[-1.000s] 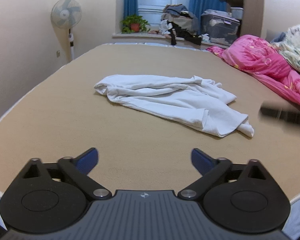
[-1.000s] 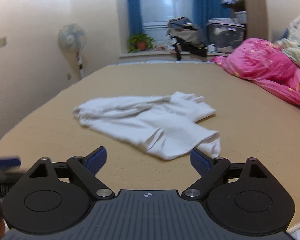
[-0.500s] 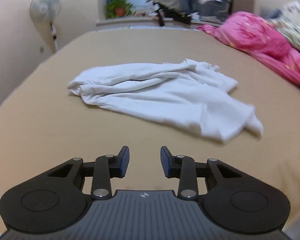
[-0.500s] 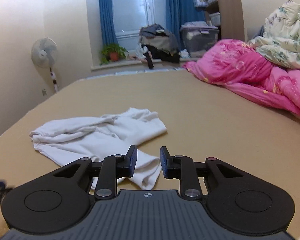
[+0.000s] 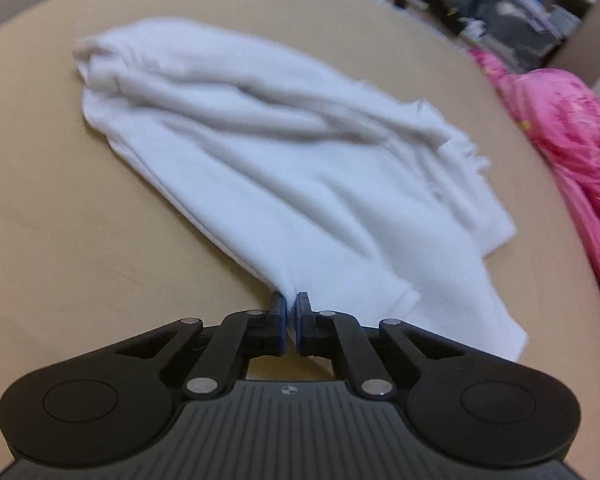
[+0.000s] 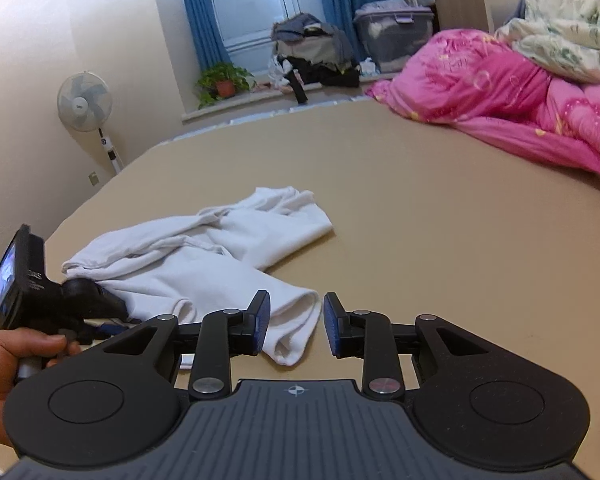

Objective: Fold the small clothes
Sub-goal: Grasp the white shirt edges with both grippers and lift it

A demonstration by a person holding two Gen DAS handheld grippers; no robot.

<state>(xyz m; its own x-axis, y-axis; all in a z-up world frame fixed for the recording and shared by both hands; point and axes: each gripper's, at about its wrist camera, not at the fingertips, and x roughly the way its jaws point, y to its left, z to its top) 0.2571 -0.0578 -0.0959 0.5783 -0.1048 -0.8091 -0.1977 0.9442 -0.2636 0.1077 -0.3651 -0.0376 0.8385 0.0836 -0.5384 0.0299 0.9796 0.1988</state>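
Observation:
A crumpled white garment (image 5: 284, 152) lies on the tan bed (image 5: 60, 240). My left gripper (image 5: 291, 300) is shut on the garment's near edge, with cloth pinched between the blue pads. In the right wrist view the same garment (image 6: 204, 256) lies ahead and to the left. My right gripper (image 6: 293, 318) is open, its blue pads either side of the garment's near right corner, which lies between the fingers. The left gripper (image 6: 100, 320), held in a hand, shows at the garment's left edge.
A pink quilt (image 6: 500, 96) and a floral blanket (image 6: 572, 12) are piled at the right of the bed. A standing fan (image 6: 85, 104) is by the left wall. A potted plant (image 6: 224, 82), clothes and a storage bin (image 6: 394, 36) sit by the window.
My left gripper moved forward and down to the garment and shut on its near edge. My right gripper moved closer to the garment's right corner and opened wider around it.

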